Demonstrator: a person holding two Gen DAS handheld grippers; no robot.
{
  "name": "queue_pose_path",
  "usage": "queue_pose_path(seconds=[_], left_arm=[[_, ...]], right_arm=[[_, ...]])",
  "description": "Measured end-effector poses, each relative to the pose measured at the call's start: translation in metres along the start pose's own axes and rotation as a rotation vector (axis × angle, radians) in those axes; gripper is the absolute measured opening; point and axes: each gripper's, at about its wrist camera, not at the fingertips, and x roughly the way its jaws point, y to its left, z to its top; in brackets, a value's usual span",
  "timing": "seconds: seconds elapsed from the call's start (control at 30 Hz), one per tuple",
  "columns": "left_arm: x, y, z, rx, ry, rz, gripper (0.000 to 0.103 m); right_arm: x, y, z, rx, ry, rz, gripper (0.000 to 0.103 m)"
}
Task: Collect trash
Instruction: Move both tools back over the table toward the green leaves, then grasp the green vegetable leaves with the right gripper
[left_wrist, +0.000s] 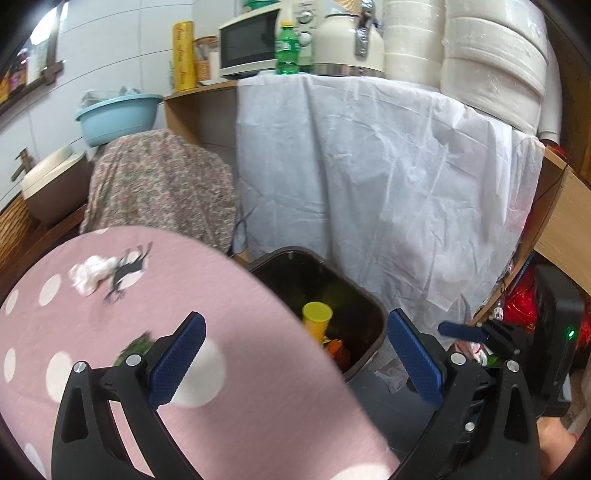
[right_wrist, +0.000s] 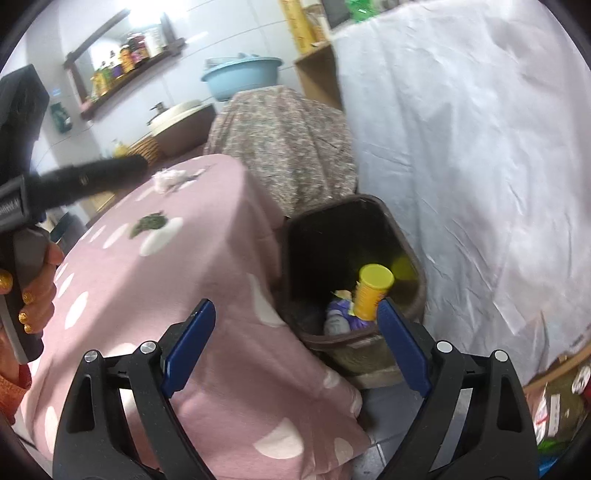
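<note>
A brown trash bin (left_wrist: 373, 314) (right_wrist: 402, 236) stands on the floor beside a table with a pink polka-dot cloth (left_wrist: 229, 332) (right_wrist: 177, 295). A yellow can (left_wrist: 317, 319) (right_wrist: 371, 291) and other rubbish lie inside the bin. On the cloth lie a crumpled white tissue (left_wrist: 90, 273) (right_wrist: 168, 179) and a green scrap (left_wrist: 135, 347) (right_wrist: 149, 223). My left gripper (left_wrist: 295, 354) is open and empty over the table edge and bin. My right gripper (right_wrist: 297, 345) is open and empty, near the bin's front rim. The right gripper also shows in the left wrist view (left_wrist: 463, 332).
A white sheet (left_wrist: 388, 177) (right_wrist: 480, 147) drapes a counter behind the bin. A floral-covered object (left_wrist: 159, 188) (right_wrist: 284, 147) stands behind the table. A blue basin (left_wrist: 118, 118), microwave (left_wrist: 247, 44), green bottle (left_wrist: 288, 48) and paper rolls (left_wrist: 491, 55) sit above. Red bags (left_wrist: 521, 302) lie at the right.
</note>
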Motion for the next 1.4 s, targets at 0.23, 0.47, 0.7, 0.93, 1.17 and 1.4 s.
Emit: queue_pose_path(seconds=[0.23,0.47,0.7,0.93,1.17,1.4], left_arm=[[-0.032,0.043,-0.03,-0.041,-0.015,0.068,0.098],[-0.066,0.099,-0.063,-0.136,-0.008,0.172,0.098],[-0.094,0.137,-0.096,-0.249,0.008,0.25,0.098],[-0.104,0.151,-0.118,-0.316,0.032,0.244,0.098],[-0.112,0.155,-0.124,-0.301,0.041,0.241,0.098],[-0.111,0.152,-0.125,-0.27,0.059,0.226,0.098]], right_arm=[[0.011,0.062,0.028,-0.156,0.015,0.106,0.088],[0.043,0.115,0.054,-0.277,0.082,0.186,0.088],[0.082,0.162,0.068,-0.396,0.177,0.191,0.088],[0.134,0.18,0.081,-0.442,0.261,0.157,0.075],[0.165,0.184,0.092,-0.461,0.315,0.164,0.059],[0.175,0.191,0.096,-0.48,0.318,0.153,0.038]])
